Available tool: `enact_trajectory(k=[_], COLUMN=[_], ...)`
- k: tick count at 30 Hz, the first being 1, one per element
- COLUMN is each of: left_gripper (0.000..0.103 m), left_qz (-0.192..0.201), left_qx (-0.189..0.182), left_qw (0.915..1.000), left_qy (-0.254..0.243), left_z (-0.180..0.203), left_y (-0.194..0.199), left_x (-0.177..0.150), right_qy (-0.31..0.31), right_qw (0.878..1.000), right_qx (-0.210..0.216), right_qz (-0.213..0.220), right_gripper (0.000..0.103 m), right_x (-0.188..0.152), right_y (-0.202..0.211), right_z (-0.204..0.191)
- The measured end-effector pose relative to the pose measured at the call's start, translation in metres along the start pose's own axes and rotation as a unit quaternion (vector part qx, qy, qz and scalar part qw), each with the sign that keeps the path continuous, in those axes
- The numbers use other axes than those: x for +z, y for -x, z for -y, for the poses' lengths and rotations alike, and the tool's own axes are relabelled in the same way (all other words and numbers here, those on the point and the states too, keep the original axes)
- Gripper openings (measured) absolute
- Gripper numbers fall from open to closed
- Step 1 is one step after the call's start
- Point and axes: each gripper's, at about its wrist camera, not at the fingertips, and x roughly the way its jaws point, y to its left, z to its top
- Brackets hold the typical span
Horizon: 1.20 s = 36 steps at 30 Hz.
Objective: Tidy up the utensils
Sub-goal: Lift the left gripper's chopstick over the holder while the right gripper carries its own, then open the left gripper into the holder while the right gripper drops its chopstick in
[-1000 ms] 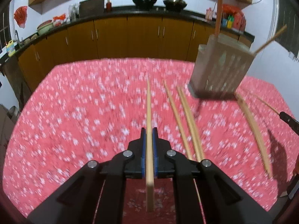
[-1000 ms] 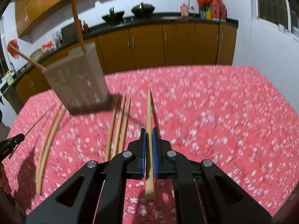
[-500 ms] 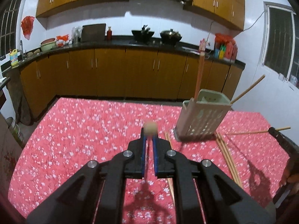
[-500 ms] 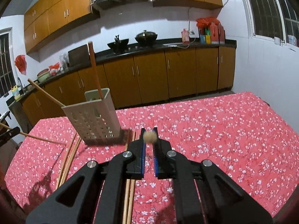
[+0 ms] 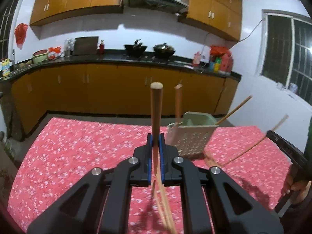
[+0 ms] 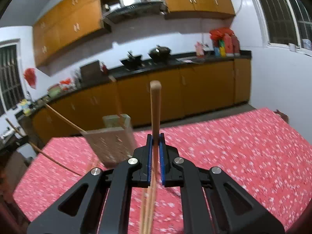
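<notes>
the left tongs (image 5: 155, 142) are clamped on a chopstick (image 5: 156, 113) that stands upright between their blue pads. the right tongs (image 6: 155, 142) grip another chopstick (image 6: 155, 109) the same way. the perforated utensil basket (image 5: 192, 136) sits on the red flowered worktop (image 5: 78, 148), just right of the left tongs, left of the right tongs, with chopsticks inside. loose chopsticks (image 5: 164, 200) lie below the left tongs.
</notes>
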Motion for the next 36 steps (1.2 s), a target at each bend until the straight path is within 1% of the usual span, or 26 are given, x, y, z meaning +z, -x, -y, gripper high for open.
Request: enact_trajectory(k=[2, 7, 9, 12, 14, 17, 19, 23, 29, 33, 34, 35, 36], left_gripper=[0.008, 0.008, 0.008, 0.008, 0.008, 0.008, 0.008, 0.008, 0.008, 0.008, 0.009, 0.011, 0.012], left_qz=[0.013, 0.050, 0.067, 0.090, 0.106, 0.140, 0.151, 0.150, 0.108, 0.085, 0.083, 0.082, 0.082], left_qx=[-0.019, -0.049, -0.057, -0.059, -0.058, -0.040, -0.035, -0.024, -0.021, -0.025, -0.025, -0.026, -0.027], left_qw=[0.9997, 0.9973, 0.9958, 0.9939, 0.9926, 0.9894, 0.9879, 0.9883, 0.9939, 0.9961, 0.9962, 0.9962, 0.9962], left_qy=[-0.006, -0.022, -0.026, -0.026, -0.016, -0.011, -0.007, -0.005, -0.001, 0.007, 0.010, 0.012, 0.014], left_z=[0.010, 0.037, 0.048, 0.057, 0.060, 0.064, 0.065, 0.068, 0.065, 0.060, 0.057, 0.056, 0.053], left_y=[0.007, 0.015, 0.016, 0.016, 0.013, 0.008, 0.003, -0.021, -0.062, -0.075, -0.077, -0.077, -0.077], left_x=[0.008, 0.030, 0.041, 0.053, 0.066, 0.083, 0.091, 0.091, 0.076, 0.067, 0.068, 0.067, 0.067], right_qy=[0.004, 0.014, 0.017, 0.017, 0.014, 0.016, 0.016, 0.021, 0.029, 0.022, 0.021, 0.020, 0.019], right_qw=[1.000, 0.996, 0.992, 0.988, 0.985, 0.983, 0.984, 0.989, 0.995, 0.996, 0.997, 0.997, 0.997], right_qx=[0.020, 0.061, 0.071, 0.069, 0.067, 0.053, 0.049, 0.035, 0.023, 0.027, 0.028, 0.029, 0.031], right_qz=[0.016, 0.068, 0.098, 0.135, 0.157, 0.173, 0.171, 0.141, 0.096, 0.076, 0.072, 0.070, 0.068], right_gripper=[0.007, 0.007, 0.007, 0.007, 0.007, 0.007, 0.007, 0.007, 0.007, 0.008, 0.008, 0.009, 0.013], right_x=[0.011, 0.039, 0.054, 0.069, 0.078, 0.082, 0.082, 0.072, 0.053, 0.046, 0.045, 0.045, 0.045], right_y=[0.008, 0.026, 0.028, 0.024, 0.014, -0.002, -0.015, -0.049, -0.075, -0.078, -0.078, -0.076, -0.077], right_z=[-0.009, -0.032, -0.043, -0.052, -0.056, -0.060, -0.061, -0.064, -0.062, -0.060, -0.059, -0.059, -0.061])
